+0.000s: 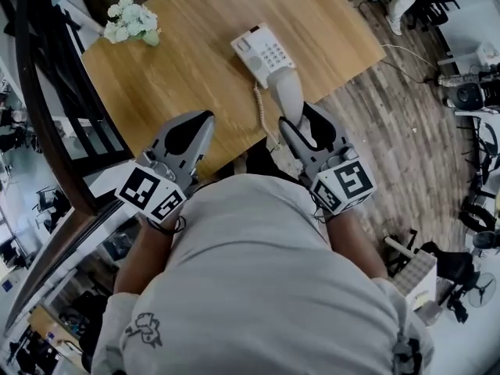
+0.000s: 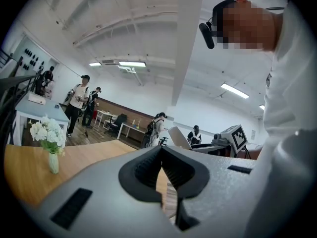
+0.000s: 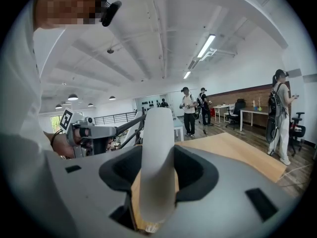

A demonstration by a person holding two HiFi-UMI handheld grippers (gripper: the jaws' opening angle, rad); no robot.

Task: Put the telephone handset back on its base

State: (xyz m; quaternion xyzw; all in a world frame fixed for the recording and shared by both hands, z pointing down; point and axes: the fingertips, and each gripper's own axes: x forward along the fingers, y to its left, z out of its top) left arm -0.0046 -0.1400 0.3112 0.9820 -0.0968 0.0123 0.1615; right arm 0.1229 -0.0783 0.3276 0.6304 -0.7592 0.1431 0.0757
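A pale telephone base [image 1: 262, 51] with a keypad sits near the right edge of the wooden table [image 1: 195, 61]. The grey-white handset [image 1: 287, 92] is off the base, just in front of it, its coiled cord [image 1: 260, 108] trailing along the table. My right gripper [image 1: 299, 119] is shut on the handset's near end. In the right gripper view the handset [image 3: 157, 152] stands upright between the jaws of that gripper [image 3: 157, 182]. My left gripper [image 1: 201, 125] hovers over the table's near edge to the left, shut and empty; in its own view the left gripper [image 2: 163, 175] holds nothing.
A small vase of white flowers [image 1: 131, 20] stands at the table's far left corner; the flowers [image 2: 47, 138] also show in the left gripper view. A dark railing [image 1: 47, 116] runs along the left. Wood-plank floor [image 1: 391, 131] lies right of the table. People stand far off in the room.
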